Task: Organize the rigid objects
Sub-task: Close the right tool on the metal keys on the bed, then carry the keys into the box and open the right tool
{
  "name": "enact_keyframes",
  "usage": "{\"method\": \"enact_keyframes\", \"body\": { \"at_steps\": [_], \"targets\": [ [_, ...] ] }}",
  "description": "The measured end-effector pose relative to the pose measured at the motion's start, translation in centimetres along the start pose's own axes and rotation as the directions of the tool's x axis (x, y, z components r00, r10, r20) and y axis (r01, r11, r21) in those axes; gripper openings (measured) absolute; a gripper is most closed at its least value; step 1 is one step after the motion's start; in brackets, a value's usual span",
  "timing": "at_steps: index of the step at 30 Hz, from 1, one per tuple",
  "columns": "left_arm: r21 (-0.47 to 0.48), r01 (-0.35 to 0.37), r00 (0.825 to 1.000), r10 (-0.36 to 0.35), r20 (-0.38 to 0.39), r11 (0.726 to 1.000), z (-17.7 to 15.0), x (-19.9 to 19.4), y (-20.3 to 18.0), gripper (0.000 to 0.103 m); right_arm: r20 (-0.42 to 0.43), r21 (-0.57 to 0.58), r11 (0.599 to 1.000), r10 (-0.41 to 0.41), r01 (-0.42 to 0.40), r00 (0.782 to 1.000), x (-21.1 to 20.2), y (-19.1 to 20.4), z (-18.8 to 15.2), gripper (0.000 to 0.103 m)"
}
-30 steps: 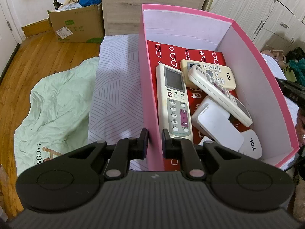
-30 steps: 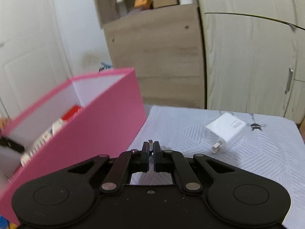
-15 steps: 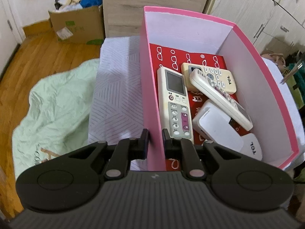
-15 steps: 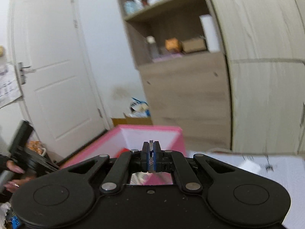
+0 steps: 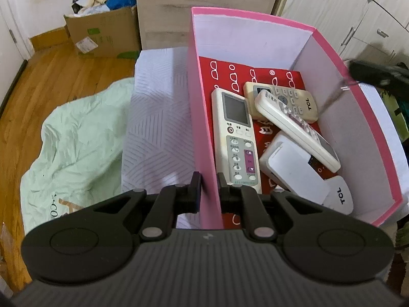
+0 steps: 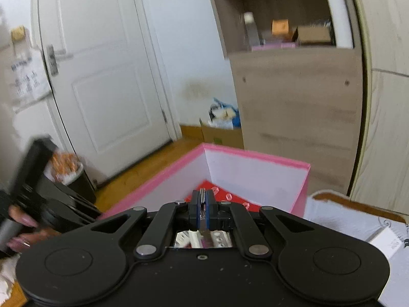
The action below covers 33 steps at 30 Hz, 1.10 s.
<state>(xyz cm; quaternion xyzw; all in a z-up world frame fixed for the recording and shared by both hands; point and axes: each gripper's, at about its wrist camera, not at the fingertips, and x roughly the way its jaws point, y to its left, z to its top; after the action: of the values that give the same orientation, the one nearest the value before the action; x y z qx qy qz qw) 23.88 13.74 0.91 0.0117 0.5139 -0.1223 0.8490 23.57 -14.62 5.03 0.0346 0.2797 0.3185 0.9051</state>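
A pink box (image 5: 202,117) with a red patterned floor stands on a white patterned bedsheet (image 5: 156,128). Inside lie a long white remote (image 5: 236,138), two TCL remotes (image 5: 294,128) crossed over each other, and a flat white device (image 5: 294,171). My left gripper (image 5: 207,186) is shut on the box's left wall, one finger on each side. My right gripper (image 6: 203,202) is shut on a thin metal ring-like object (image 6: 203,200) and hovers over the box (image 6: 255,176). It shows blurred at the box's right rim in the left wrist view (image 5: 373,76), the thin object (image 5: 334,94) hanging below.
A white charger (image 6: 388,240) lies on the sheet right of the box. A green blanket (image 5: 69,140) lies on the wooden floor to the left. A cardboard box (image 5: 102,33) of clutter stands by a wooden cabinet (image 6: 299,107). A white door (image 6: 102,76) is at the left.
My right gripper has risen from the sheet beside the charger and swung left over the box, still shut on the thin metal object. My left gripper has kept its grip on the box wall.
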Motion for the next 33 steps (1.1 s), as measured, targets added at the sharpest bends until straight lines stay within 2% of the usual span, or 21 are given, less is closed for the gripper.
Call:
{"method": "enact_keyframes", "body": {
  "at_steps": [3,7,9,12,14,16,21,24,27,33],
  "targets": [
    [0.009,-0.009,1.000,0.009,-0.011,1.000,0.4,-0.1,-0.2,0.010,-0.054,-0.015,1.000,-0.026,0.026,0.998,2.1,-0.1,-0.1,0.005],
    [0.012,-0.012,1.000,0.012,-0.008,1.000,0.5,-0.3,-0.4,0.010,-0.095,-0.095,0.989,-0.123,0.114,0.988,4.4,0.3,-0.4,0.005],
    [0.011,-0.012,1.000,0.012,-0.005,1.000,0.4,-0.2,-0.4,0.010,-0.093,-0.120,0.981,-0.165,0.153,0.982,5.3,0.3,-0.3,0.005],
    [0.011,-0.015,1.000,0.015,-0.003,1.000,0.3,-0.2,-0.5,0.010,-0.065,-0.122,0.973,-0.202,0.193,0.977,5.5,0.2,-0.1,0.011],
    [0.009,-0.016,1.000,0.016,-0.002,1.000,0.3,-0.2,-0.5,0.010,-0.038,-0.092,0.980,-0.182,0.177,0.983,4.4,-0.4,0.2,0.032],
    [0.007,-0.015,1.000,0.015,-0.001,1.000,0.3,-0.3,-0.6,0.010,-0.017,-0.044,0.986,-0.160,0.159,0.987,2.7,-1.0,0.2,0.040],
    [0.004,-0.019,1.000,0.019,0.002,1.000,0.3,-0.4,-0.8,0.010,-0.030,0.049,0.980,-0.192,0.194,0.981,-0.9,-3.1,0.7,0.043],
    [0.001,-0.018,1.000,0.018,0.005,1.000,0.2,-0.4,-0.7,0.010,-0.055,0.096,0.965,-0.239,0.243,0.970,-3.0,-4.7,0.8,0.045],
    [-0.003,-0.016,1.000,0.016,0.005,1.000,0.2,-0.4,-0.6,0.011,-0.051,0.142,0.951,-0.270,0.275,0.961,-5.2,-6.6,0.6,0.052],
    [-0.005,-0.019,1.000,0.019,0.007,1.000,0.2,-0.5,-0.5,0.011,-0.073,0.263,0.909,-0.315,0.323,0.946,-8.1,-11.0,0.0,0.057]
  ]
}}
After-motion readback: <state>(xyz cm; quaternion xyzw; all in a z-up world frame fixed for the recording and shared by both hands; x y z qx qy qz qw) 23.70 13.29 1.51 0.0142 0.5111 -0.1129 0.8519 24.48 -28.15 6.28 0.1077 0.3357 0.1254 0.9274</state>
